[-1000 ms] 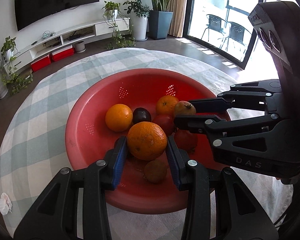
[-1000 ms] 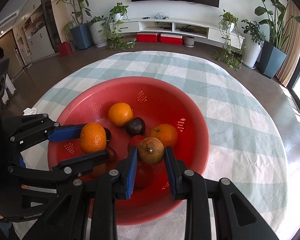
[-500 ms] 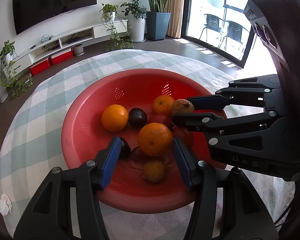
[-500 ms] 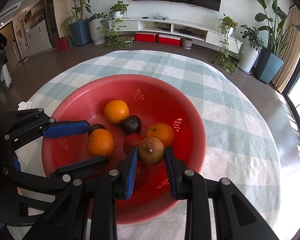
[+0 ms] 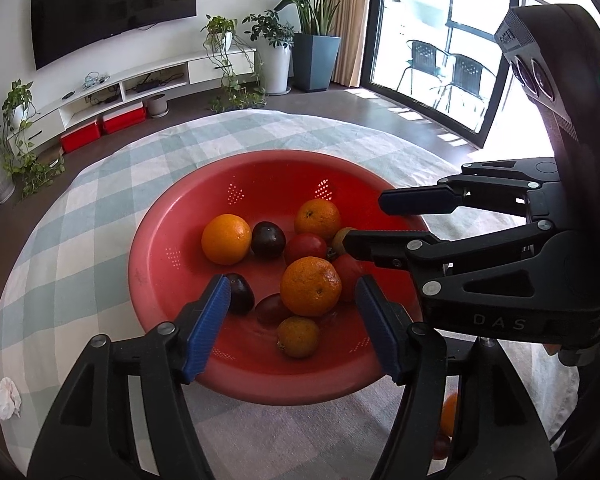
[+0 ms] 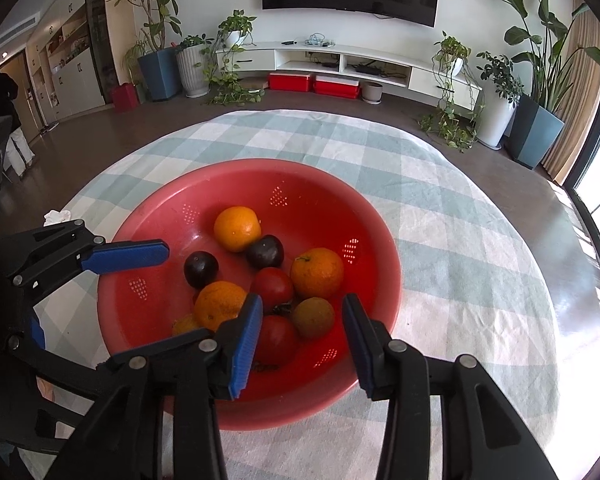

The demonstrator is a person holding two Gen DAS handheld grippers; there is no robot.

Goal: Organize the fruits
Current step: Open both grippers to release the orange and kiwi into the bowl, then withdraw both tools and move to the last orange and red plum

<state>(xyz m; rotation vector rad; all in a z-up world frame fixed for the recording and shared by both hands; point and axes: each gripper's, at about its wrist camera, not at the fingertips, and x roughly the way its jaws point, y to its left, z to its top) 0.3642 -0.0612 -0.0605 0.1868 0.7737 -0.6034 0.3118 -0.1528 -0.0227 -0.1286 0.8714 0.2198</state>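
Observation:
A red perforated bowl (image 5: 168, 256) (image 6: 148, 292) holds several fruits: oranges, dark plums, red tomatoes. My left gripper (image 5: 293, 282) (image 6: 190, 292) hangs over its near side with jaws opening. A big orange (image 5: 310, 286) (image 6: 219, 305) rests on the pile between the blue pads, touching neither. My right gripper (image 6: 302, 304) (image 5: 366, 220) reaches in from the right, its jaws also opening. A brownish-green fruit (image 6: 313, 317) (image 5: 342, 236) lies in the bowl between those pads, free of them.
The bowl stands on a round table under a green-white checked cloth (image 6: 460, 264). A crumpled tissue (image 5: 5, 396) lies at the table's left edge. An orange and a dark fruit (image 5: 448, 416) sit on the cloth by the right gripper's body. A person (image 6: 0, 96) stands far left.
Both grippers have opened. The left one let go of the big orange, which settled onto the pile. The right one released the brownish-green fruit, which dropped lower into the bowl.

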